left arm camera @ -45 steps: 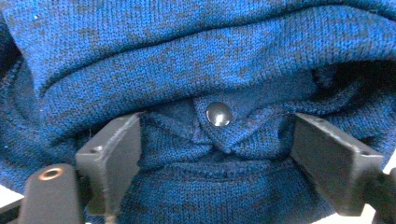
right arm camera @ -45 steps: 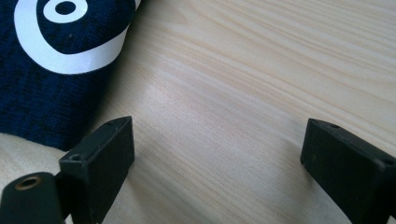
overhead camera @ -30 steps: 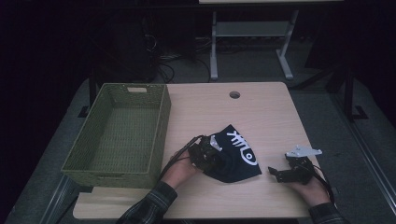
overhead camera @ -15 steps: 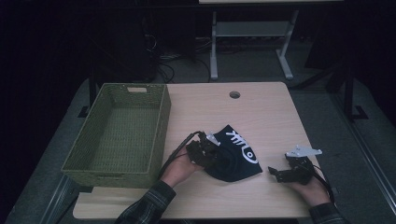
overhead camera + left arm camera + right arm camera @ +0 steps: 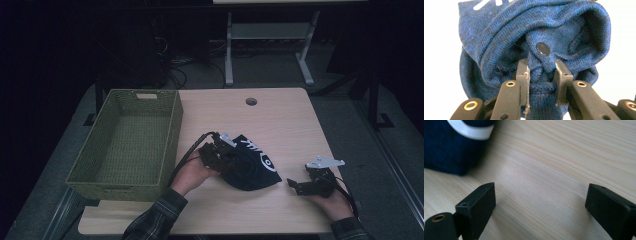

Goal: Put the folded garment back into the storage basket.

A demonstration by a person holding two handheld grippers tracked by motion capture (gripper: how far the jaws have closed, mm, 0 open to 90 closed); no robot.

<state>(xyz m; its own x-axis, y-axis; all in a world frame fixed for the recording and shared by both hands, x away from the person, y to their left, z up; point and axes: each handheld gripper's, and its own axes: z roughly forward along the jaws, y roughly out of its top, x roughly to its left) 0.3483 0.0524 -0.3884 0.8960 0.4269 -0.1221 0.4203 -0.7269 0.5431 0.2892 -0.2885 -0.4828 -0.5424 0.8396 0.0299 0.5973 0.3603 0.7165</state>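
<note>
Pinching a bunched fold of the blue knit hat (image 5: 541,37), the left gripper (image 5: 541,75) had its pads pressed onto the cloth near a dark snap. On the table (image 5: 280,120), the hat (image 5: 255,165) lay at centre, with the basket (image 5: 125,145) at its 9 o'clock. At its 4 o'clock the right gripper (image 5: 295,186) rested with fingers (image 5: 477,207) spread wide over bare wood, gripping nothing.

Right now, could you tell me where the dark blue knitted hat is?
In the high view the hat is near the table's front middle, pinched in the left gripper, right of the green basket.
</note>
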